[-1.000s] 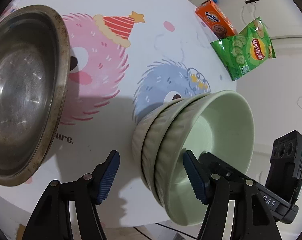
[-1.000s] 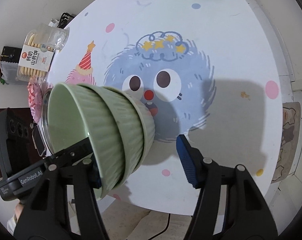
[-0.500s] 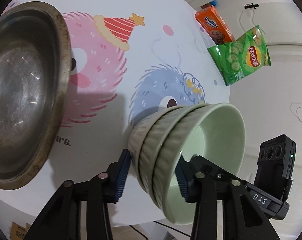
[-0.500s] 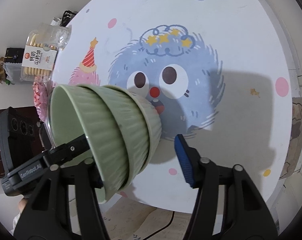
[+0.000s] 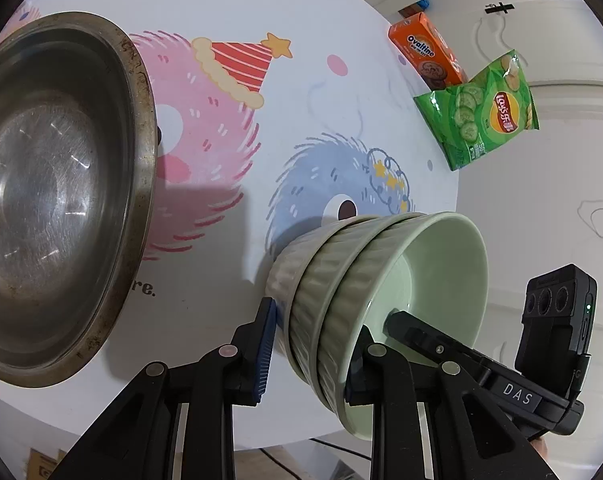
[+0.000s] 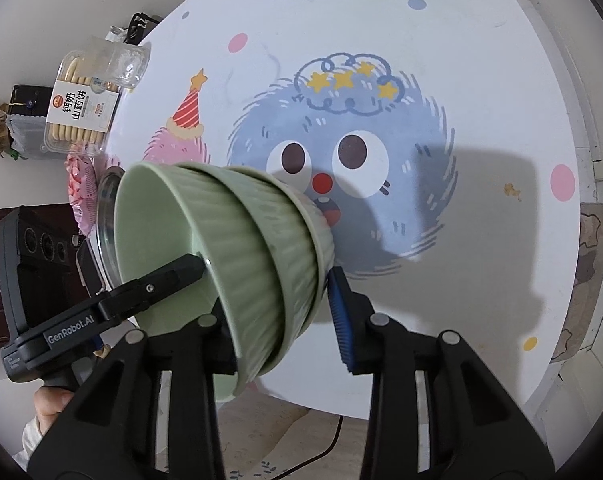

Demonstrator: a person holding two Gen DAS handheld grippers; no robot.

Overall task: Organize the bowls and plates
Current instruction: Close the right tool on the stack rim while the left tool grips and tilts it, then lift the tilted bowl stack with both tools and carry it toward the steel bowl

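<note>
While both grippers meet on one nested set, the scene reads as follows.

Bowl stack: three ribbed green bowls (image 5: 341, 304) nested one inside another, held tipped on their side above the near edge of the desk (image 5: 229, 8).
Stack contents: the innermost bowl shows a bare glazed inside; nothing lies in it.
Stack axis: the nesting axis runs roughly level, foot toward the blue monster print, open mouth toward the person's right in the left wrist view.
Left gripper (image 5: 313, 344): fingers pinching the stack, one blue pad against the outermost bowl's ribbed wall, the other finger behind the rims.
Right gripper (image 6: 277, 312): fingers pinching the same stack (image 6: 237, 240); one blue pad touches the ribbed side by the foot, the other finger is hidden behind the bowls.
Steel basin (image 5: 57, 200): large, scuffed inside, holding nothing, well left of the stack.
Biscuit tub (image 6: 89, 96): clear plastic, partly filled with round biscuits, at the desk's far left edge.
Snacks: orange Ovaltine box (image 5: 425, 52) touching a green crisp bag (image 5: 481, 112) at the far edge.
</note>
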